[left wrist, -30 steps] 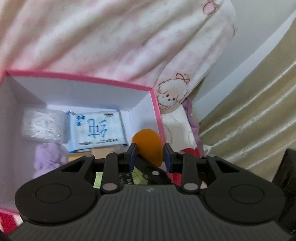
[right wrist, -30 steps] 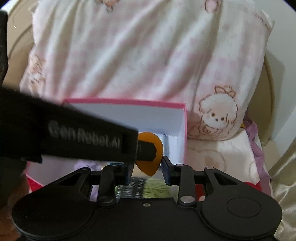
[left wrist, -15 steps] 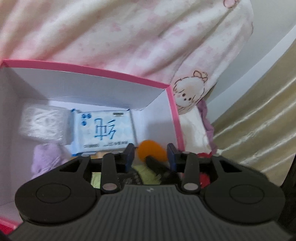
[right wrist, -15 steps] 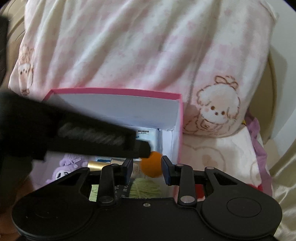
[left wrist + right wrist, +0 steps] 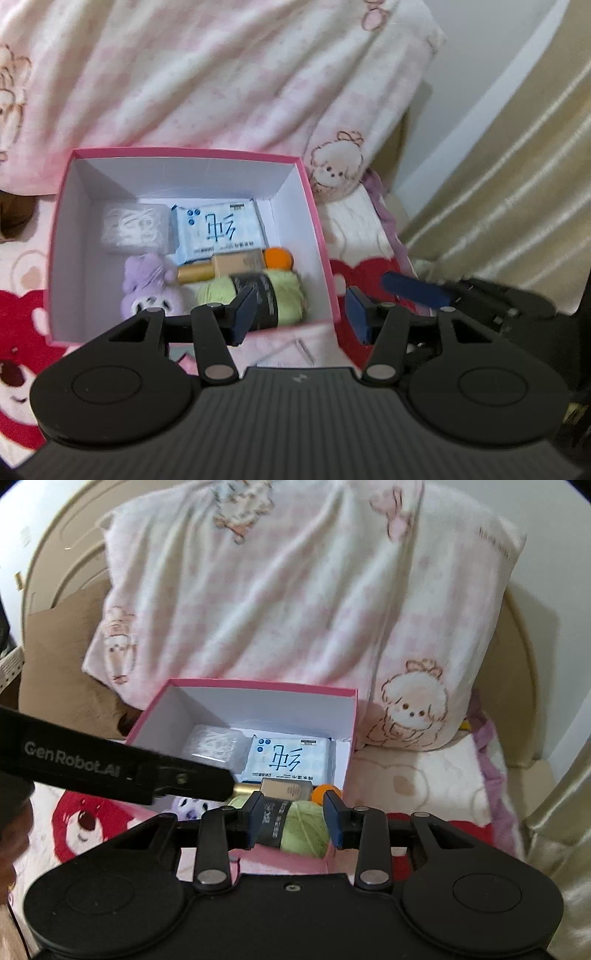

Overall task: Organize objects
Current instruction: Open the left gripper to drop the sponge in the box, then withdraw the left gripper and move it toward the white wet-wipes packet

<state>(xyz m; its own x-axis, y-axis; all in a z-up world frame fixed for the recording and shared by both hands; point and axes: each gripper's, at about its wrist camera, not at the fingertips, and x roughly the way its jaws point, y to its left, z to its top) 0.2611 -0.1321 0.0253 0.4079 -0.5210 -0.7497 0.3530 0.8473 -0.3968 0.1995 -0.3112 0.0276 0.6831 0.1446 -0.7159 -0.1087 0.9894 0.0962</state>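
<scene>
With the small orange ball (image 5: 277, 257) lying inside the pink cardboard box (image 5: 320, 236), we lift clear: left gripper (image 5: 301, 312) opening and empty, right gripper (image 5: 291, 825) apart, jaws opening, nothing between them.

soft even indoor light, slight blur (fisheye-bent edges)

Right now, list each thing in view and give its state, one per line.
pink box: open, no lid
orange ball: in box, free
green yarn: in box, banded
wipes pack: flat, sealed
left gripper: opening, empty
right gripper: opening, empty
</scene>
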